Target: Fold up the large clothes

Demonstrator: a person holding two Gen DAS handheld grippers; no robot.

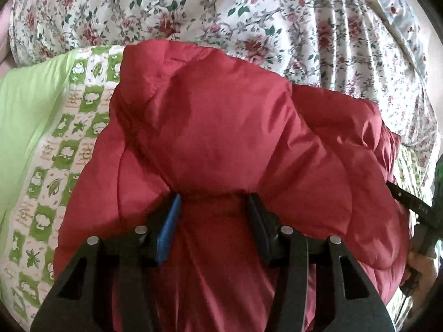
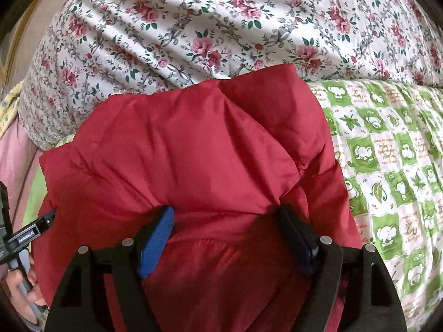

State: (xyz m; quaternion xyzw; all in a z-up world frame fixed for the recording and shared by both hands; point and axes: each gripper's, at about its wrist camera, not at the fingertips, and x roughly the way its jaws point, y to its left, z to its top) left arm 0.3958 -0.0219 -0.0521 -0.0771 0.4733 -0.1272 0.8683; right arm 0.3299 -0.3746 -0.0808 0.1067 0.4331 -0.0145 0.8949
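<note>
While the red padded jacket (image 1: 221,127) is lying bunched on the bed's green patterned quilt (image 1: 41,193), near the floral duvet (image 2: 221,27), both grippers are sitting at its near edge: the left gripper (image 1: 213,202) and right gripper (image 2: 225,213) are each clamping a puffy fold, its bulk stretching far from the jaws, side by side

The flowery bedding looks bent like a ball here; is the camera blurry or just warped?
Warped: both wrist views bulge, with dark corners. Left wrist view: floral bedding curves, the red jacket is sharp with soft shadows. Right wrist view: equally crisp, no glare.
</note>
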